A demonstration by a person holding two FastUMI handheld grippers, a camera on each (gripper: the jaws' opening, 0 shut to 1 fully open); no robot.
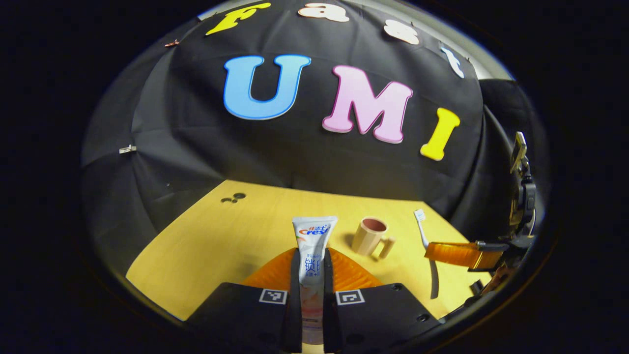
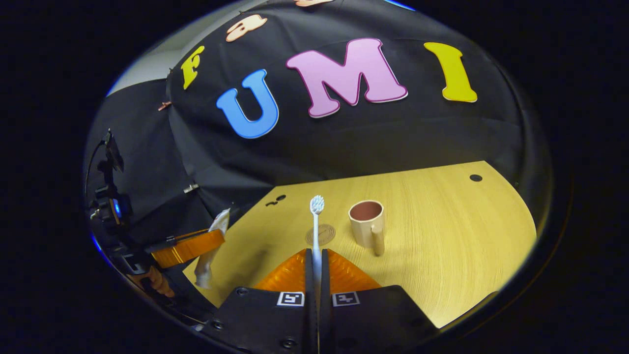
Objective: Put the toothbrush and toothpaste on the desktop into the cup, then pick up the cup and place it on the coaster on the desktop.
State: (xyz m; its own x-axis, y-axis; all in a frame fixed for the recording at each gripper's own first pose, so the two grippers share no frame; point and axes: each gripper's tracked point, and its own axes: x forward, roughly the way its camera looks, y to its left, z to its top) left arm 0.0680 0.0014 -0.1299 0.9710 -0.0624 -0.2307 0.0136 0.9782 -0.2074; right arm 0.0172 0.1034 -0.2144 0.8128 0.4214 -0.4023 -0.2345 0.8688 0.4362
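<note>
Two tools clamped: left tool (image 1: 311, 275) on toothpaste (image 1: 313, 246), right tool (image 2: 317, 275) on toothbrush (image 2: 316, 231), cup (image 2: 367, 223) beyond.

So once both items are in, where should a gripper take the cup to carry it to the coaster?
Probably by the cup's rim wall, from above: it stands upright with its mouth open, so one finger can go inside and one outside. The handle faces the right gripper, so grip the wall beside it. Both grippers are full now: toothbrush right, toothpaste in the left gripper.
</note>
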